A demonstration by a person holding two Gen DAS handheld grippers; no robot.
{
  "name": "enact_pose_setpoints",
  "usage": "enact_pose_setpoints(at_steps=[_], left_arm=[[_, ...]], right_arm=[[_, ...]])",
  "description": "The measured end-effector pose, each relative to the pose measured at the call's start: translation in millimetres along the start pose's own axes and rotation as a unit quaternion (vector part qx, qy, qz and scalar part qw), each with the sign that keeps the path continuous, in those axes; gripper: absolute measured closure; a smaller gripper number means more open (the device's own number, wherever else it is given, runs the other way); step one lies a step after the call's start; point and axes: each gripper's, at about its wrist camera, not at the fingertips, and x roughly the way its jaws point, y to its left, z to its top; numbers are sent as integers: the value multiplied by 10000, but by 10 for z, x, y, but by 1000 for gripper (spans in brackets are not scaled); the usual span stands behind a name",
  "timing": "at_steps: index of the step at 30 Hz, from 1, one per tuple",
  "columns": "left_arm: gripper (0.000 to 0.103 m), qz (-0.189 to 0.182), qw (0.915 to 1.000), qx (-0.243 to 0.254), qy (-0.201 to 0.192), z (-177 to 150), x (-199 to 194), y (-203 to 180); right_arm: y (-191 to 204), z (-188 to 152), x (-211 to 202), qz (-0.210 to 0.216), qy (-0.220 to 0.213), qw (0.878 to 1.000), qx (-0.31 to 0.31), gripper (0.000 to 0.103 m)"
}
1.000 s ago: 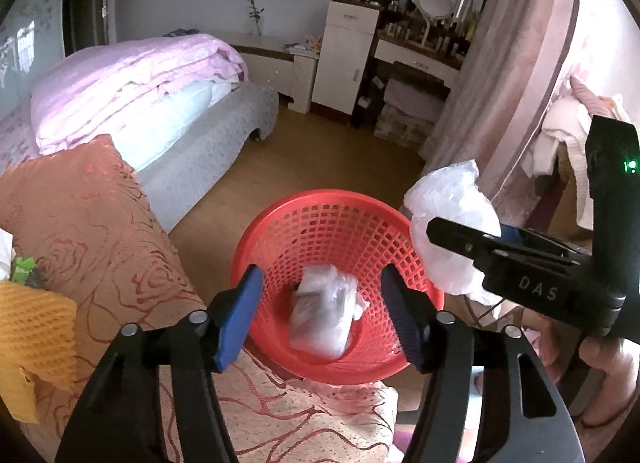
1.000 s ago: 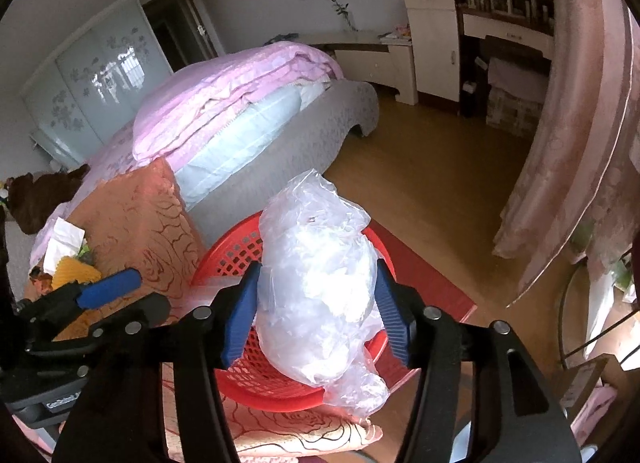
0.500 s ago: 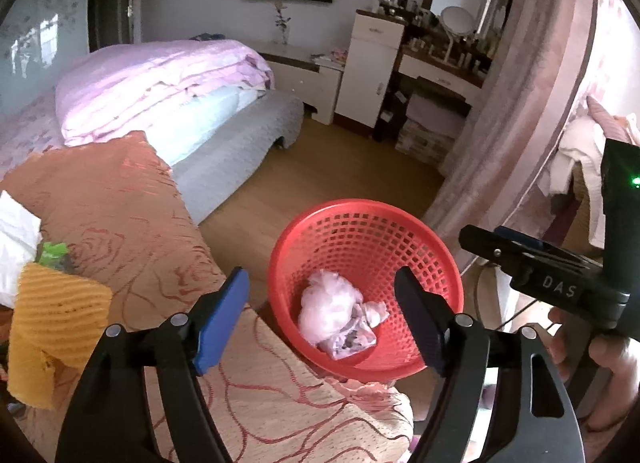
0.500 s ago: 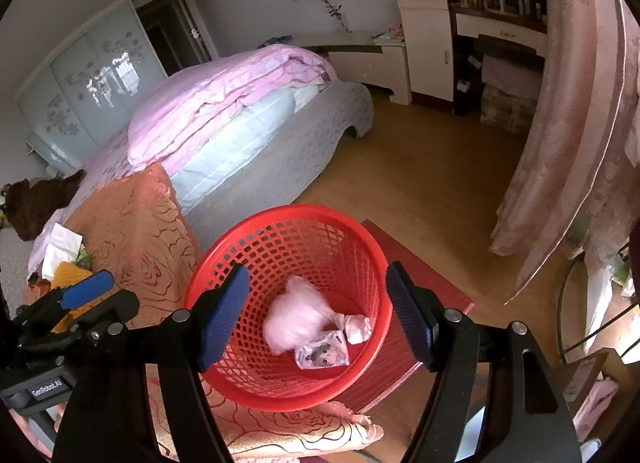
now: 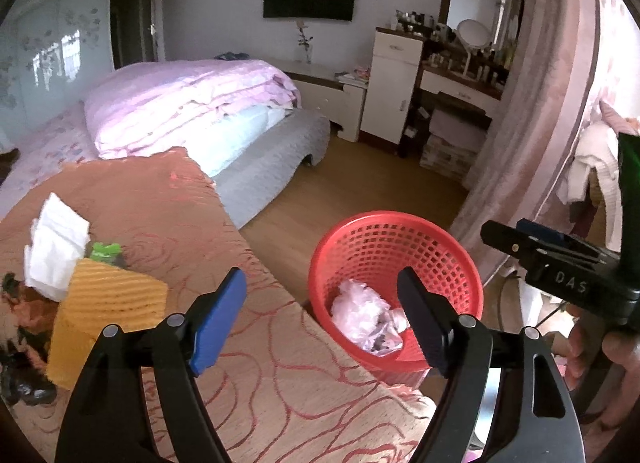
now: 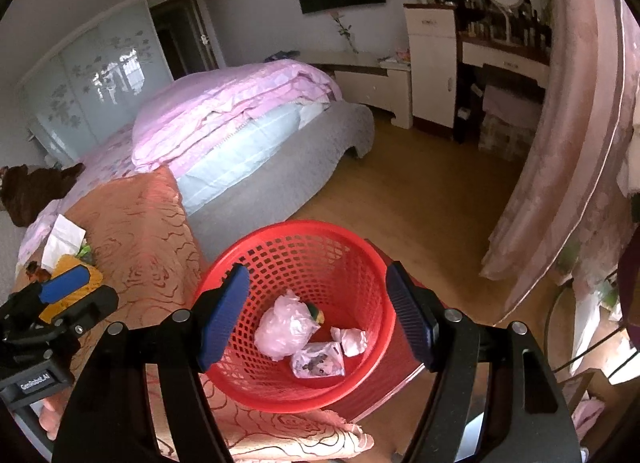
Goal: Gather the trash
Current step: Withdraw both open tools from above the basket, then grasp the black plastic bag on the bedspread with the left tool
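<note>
A red mesh basket (image 6: 256, 255) (image 5: 360, 231) stands on the floor beside the rose-patterned cover (image 5: 160, 223). Inside lie a crumpled plastic bag (image 6: 284, 331) (image 5: 360, 309), a small printed wrapper (image 6: 320, 361) and a paper ball (image 6: 352, 339). My right gripper (image 6: 316, 317) is open and empty above the basket. My left gripper (image 5: 322, 317) is open and empty over the cover's edge, left of the basket. On the cover lie a yellow foam net (image 5: 108, 307), a white crumpled paper (image 5: 56, 243) and a green scrap (image 5: 105, 251).
A bed with a pink duvet (image 5: 180, 103) stands behind. A pink curtain (image 6: 568, 143) hangs at the right. A white cabinet (image 5: 394, 83) and a dressing table (image 5: 464, 91) line the far wall. A wood floor (image 6: 400, 191) lies between.
My right gripper opened and dropped the plastic bag into the basket. My left gripper swung left, bringing the yellow net and white paper into view.
</note>
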Motion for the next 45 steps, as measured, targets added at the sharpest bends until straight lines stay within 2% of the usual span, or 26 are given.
enact_pose_setpoints(at_steps=[9, 26, 41, 45], left_arm=[[28, 174, 9997, -135, -56, -79, -175, 139], [28, 407, 9980, -447, -159, -231, -466, 475], [28, 762, 9913, -1063, -138, -353, -669, 1039], [28, 960, 9872, -1243, -259, -350, -801, 1276]], right_arm=[[233, 22, -174, 122, -224, 9992, -299, 34], [572, -11, -272, 363, -267, 9980, -448, 34], [973, -73, -325, 794, -217, 9953, -501, 34], [1014, -112, -313, 831, -175, 9948, -563, 34]])
